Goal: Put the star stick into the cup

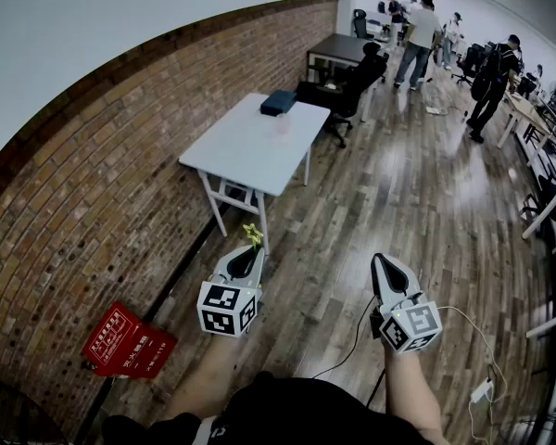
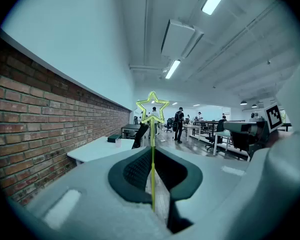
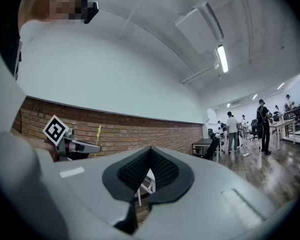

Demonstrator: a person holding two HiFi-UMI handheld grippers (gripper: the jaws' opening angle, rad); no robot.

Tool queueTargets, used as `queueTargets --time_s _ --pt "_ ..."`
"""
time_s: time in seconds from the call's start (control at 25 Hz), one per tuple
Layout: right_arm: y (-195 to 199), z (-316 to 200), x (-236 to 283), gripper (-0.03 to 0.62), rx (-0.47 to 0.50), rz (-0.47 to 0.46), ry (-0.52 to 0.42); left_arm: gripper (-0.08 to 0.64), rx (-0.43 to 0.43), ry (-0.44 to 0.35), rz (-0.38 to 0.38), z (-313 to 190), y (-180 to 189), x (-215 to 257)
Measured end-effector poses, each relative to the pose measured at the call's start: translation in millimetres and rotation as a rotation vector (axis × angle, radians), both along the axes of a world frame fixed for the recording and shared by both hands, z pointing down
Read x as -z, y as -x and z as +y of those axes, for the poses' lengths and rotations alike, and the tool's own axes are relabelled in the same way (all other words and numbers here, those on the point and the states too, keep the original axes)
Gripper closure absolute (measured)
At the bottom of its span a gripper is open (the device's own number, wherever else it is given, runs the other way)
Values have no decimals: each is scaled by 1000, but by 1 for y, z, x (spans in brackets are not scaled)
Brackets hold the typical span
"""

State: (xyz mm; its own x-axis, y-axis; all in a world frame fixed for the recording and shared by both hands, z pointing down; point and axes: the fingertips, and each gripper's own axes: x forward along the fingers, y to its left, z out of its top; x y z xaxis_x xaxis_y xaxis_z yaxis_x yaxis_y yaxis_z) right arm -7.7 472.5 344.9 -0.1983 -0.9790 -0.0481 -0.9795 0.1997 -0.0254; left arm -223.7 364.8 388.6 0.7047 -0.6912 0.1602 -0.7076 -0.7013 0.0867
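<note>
1. Rough red brick wall [image 1: 93,184] along the left.
2. White rectangular table [image 1: 246,146], well ahead.
3. Grey left gripper [image 1: 251,250]: jaws clamped on the thin yellow-green star stick [image 2: 153,134]. The stick lies along the jaws, star end forward, base hidden.
4. Grey right gripper [image 1: 380,260]: jaws together, empty.
5. Small pale cup [image 1: 281,124] on the table, blurry.

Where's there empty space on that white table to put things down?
The white table is mostly bare. The whole near end is free, from the cup down to the corner by the brick wall. Only the far end is crowded: the dark box sits just behind the cup, with a black chair close by.
</note>
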Motion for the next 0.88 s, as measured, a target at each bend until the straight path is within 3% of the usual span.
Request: queueTargets --time_s 0.44,0.6,0.88 --pt "-10 10 -13 594 16 -2 29 537 -3 36 -6 19 -17 -16" --pt "-14 17 -14 594 48 -43 44 537 -9 38 1 25 -33 -18" --pt "-33 26 -15 592 40 -22 21 537 -8 21 -4 35 -68 -28"
